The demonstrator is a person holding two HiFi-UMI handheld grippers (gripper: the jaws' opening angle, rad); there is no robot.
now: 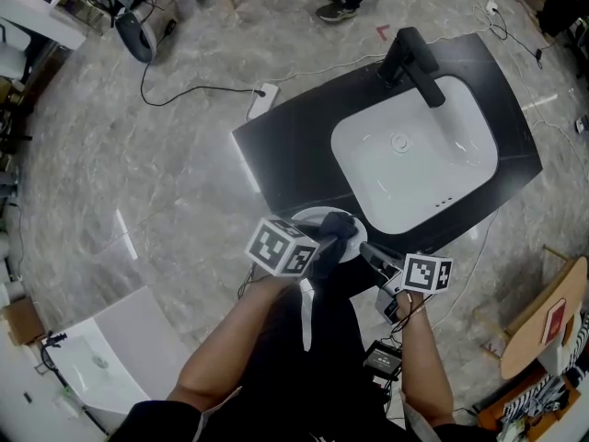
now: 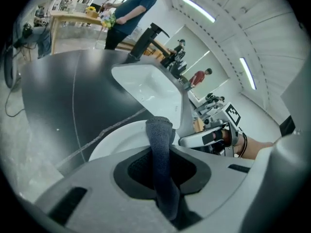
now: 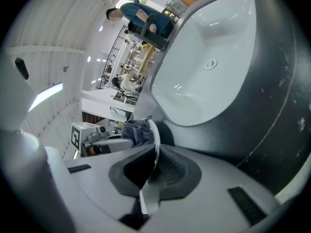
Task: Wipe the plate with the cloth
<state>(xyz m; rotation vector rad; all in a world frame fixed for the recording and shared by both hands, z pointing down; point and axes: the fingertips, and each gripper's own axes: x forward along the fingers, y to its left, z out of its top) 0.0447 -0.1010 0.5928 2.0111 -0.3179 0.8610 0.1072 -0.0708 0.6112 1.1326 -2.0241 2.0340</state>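
grey marble floor (image 1: 138, 182) surrounds one black counter (image 1: 285, 145) with one white sink (image 1: 414, 155) and one black faucet (image 1: 414, 63). two grippers meet over the counter's near edge, around one white plate (image 1: 317, 215) and one dark grey cloth (image 1: 337, 232). the left gripper (image 2: 163, 171) is clenched on the cloth, which stands up between its jaws in front of the plate's face. the right gripper (image 3: 153, 171) pinches the plate's rim; only its own view shows the plate edge-on, with the cloth bunched against it. only the head view shows the person's two forearms (image 1: 241, 331).
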